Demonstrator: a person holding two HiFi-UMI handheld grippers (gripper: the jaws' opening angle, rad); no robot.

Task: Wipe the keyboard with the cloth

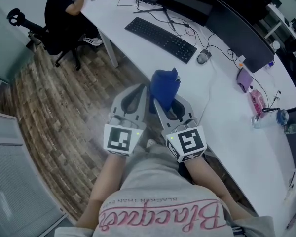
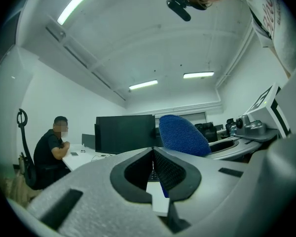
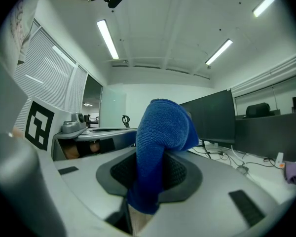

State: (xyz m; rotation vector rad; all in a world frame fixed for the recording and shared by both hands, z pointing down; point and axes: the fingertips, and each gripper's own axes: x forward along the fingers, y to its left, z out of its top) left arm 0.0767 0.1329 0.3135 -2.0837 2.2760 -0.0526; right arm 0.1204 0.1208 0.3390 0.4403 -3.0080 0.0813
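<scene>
— Blue cloth (image 3: 160, 147) first: it's pinched in the right gripper (image 1: 162, 102). The jaws are closed on its lower end, and the rest is bunched up and flopping over the tips.
— Why carry it like that?
— I'd guess so a fat wad sticks out in front to rub with. It's up in the air, over the floor (image 1: 54, 107) beside the desk (image 1: 227, 127), touching nothing else.
— And the left gripper (image 1: 141, 90)?
— Just beside the right one, jaws together on nothing. It looks spare for now, perhaps kept handy to steady something.
— The keyboard (image 1: 160, 38)?
— Flat on the desk, well apart from the cloth, in front of the monitors (image 1: 187, 4), with a mouse (image 1: 203, 57) near its right end. No wiping has begun, I'd say. That cloth has to go forward and down onto the keys.
</scene>
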